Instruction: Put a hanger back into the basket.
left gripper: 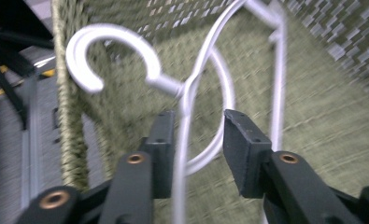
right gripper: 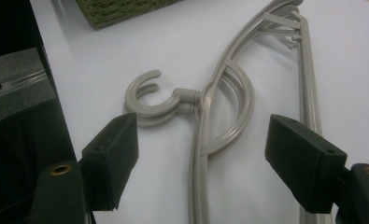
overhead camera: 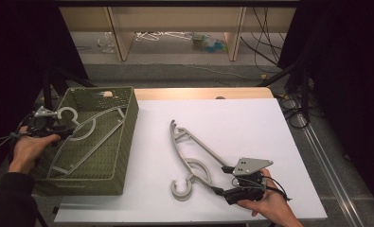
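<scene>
Left gripper (left gripper: 198,140) parted around basket's hanger (left gripper: 187,93), pads clear

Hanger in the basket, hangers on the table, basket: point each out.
hanger in the basket (overhead camera: 75,112), high view, on its hook.
hangers on the table (overhead camera: 197,142), high view, on the long arm.
basket (overhead camera: 128,124), high view, on its right wall.
</scene>
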A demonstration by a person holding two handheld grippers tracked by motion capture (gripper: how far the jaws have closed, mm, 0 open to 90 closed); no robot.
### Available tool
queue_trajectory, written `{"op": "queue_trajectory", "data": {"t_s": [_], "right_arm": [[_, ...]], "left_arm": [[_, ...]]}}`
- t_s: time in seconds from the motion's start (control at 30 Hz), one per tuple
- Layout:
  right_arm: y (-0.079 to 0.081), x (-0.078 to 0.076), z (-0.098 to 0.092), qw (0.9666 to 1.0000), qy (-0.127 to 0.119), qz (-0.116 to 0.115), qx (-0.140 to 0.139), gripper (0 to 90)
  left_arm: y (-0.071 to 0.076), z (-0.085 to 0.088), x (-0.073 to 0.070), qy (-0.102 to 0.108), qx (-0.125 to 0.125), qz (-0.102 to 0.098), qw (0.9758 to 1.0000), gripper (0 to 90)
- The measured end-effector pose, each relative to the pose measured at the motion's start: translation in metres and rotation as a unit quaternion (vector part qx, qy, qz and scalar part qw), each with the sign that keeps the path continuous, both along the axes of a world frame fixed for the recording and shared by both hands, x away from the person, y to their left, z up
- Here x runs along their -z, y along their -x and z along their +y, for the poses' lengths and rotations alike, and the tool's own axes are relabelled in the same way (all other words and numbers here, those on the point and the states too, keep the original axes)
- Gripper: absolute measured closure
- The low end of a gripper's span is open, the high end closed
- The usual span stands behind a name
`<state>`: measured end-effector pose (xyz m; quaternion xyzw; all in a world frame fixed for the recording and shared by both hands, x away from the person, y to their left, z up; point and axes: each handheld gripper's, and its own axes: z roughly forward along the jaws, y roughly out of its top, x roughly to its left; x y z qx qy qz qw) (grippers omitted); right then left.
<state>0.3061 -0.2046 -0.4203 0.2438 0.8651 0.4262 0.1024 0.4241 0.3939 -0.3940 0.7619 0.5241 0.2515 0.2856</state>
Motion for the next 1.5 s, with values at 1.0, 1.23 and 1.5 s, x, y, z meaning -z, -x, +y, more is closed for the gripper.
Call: {"op": "queue_trajectory", "data": {"t_s": [1.0, 1.23, 1.5], "right_arm": [[-0.001, 0.008, 0.000, 0.9999, 0.004, 0.007, 0.014, 24.6], [-0.001, 0.008, 0.000, 0.9999, 0.006, 0.006, 0.013, 24.0], [0.000, 0.010, 0.000, 0.9999, 0.006, 0.007, 0.011, 23.7]], "left_arm": [[0.113, -0.155, -0.024, 0.196, 0.169, -0.144, 0.9552, 26.3], [0.132, -0.187, -0.008, 0.190, 0.217, -0.147, 0.9461, 24.0], [0.150, -0.211, 0.010, 0.195, 0.252, -0.144, 0.9369, 21.7]]}}
